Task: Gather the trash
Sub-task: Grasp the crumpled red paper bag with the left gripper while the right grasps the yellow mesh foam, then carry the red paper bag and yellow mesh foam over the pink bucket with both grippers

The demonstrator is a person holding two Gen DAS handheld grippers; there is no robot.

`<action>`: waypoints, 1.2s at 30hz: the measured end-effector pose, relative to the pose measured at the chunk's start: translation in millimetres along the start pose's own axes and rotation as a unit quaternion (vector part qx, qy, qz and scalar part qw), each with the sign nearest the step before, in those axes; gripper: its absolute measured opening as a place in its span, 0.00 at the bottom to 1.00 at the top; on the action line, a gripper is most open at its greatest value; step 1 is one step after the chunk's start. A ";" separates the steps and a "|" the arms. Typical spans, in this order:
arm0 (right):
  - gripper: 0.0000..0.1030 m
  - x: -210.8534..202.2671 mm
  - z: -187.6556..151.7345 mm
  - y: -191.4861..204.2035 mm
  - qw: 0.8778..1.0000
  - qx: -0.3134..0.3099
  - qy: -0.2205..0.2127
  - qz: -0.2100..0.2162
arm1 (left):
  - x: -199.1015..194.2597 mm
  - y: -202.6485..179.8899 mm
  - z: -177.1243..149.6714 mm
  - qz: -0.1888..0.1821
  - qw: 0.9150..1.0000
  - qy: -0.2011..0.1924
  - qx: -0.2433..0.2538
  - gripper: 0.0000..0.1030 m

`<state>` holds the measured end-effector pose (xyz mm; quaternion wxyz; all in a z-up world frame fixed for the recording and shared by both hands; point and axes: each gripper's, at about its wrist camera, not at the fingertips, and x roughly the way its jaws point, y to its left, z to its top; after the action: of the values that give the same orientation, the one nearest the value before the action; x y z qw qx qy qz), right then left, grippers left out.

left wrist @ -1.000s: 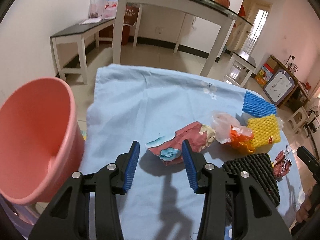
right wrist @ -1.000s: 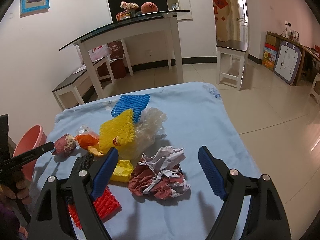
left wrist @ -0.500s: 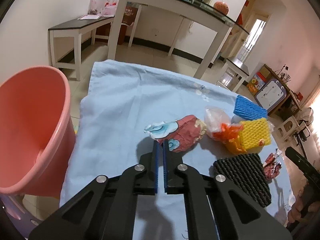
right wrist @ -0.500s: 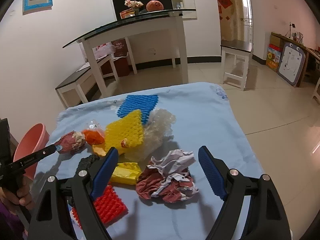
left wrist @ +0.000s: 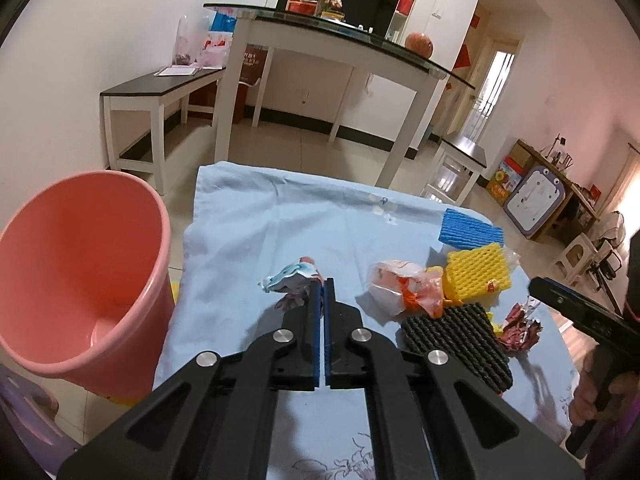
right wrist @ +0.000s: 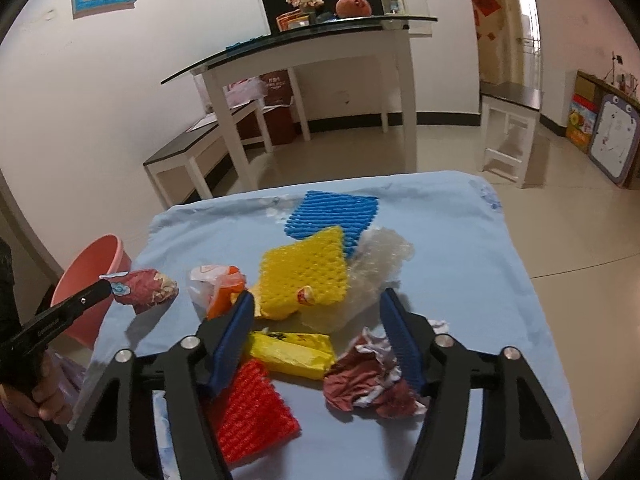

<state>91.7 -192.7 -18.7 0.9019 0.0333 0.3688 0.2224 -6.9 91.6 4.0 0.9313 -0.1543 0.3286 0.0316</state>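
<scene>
My left gripper point(left wrist: 322, 292) is shut on a crumpled red wrapper with blue flowers point(left wrist: 292, 286) and holds it just above the light blue cloth point(left wrist: 280, 220). In the right wrist view the same wrapper point(right wrist: 146, 284) hangs at the left gripper's tip, near the pink bucket point(right wrist: 86, 276). That bucket point(left wrist: 80, 276) stands off the table's left edge. My right gripper point(right wrist: 318, 320) is closing its jaws, and nothing is pressed between its pads. A crumpled red-and-white paper point(right wrist: 360, 380) lies partly behind its right finger, and a yellow packet point(right wrist: 290, 354) lies between the fingers.
Loose on the cloth are a yellow foam net point(right wrist: 304, 268), a blue foam net point(right wrist: 332, 214), bubble wrap point(right wrist: 376, 264), an orange-and-white bag point(right wrist: 218, 284), a red foam net point(right wrist: 252, 412) and a black foam net point(left wrist: 456, 340). A glass-topped table point(left wrist: 340, 40) and benches stand beyond.
The left gripper shut on the flowered wrapper and raised it off the cloth. The right gripper moved forward over the pile and its jaws narrowed.
</scene>
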 end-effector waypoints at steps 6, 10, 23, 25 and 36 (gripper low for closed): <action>0.53 18.7 11.1 -1.6 1.000 0.009 0.015 0.011 | -9.9 -1.1 -3.4 -0.001 1.000 -0.007 0.007 0.00; 0.46 33.8 17.3 -3.5 1.000 0.009 0.028 0.003 | -12.4 -0.1 -2.5 0.002 1.000 -0.010 0.008 0.00; 0.04 29.2 20.0 -2.3 0.999 0.008 0.030 0.011 | -34.7 3.1 8.6 0.004 0.999 -0.043 0.009 0.00; 0.04 19.7 24.7 0.2 1.000 0.005 0.017 0.014 | -41.7 4.4 12.0 0.003 0.999 -0.054 0.007 0.00; 0.04 -18.6 51.1 49.3 0.997 -0.035 -0.038 0.051 | -74.6 24.8 26.3 0.007 0.996 -0.088 -0.006 0.01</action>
<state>96.2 -151.1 41.6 0.9033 0.0294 0.3238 0.2797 -53.3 126.5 63.1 0.9553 -0.1546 0.2464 0.0535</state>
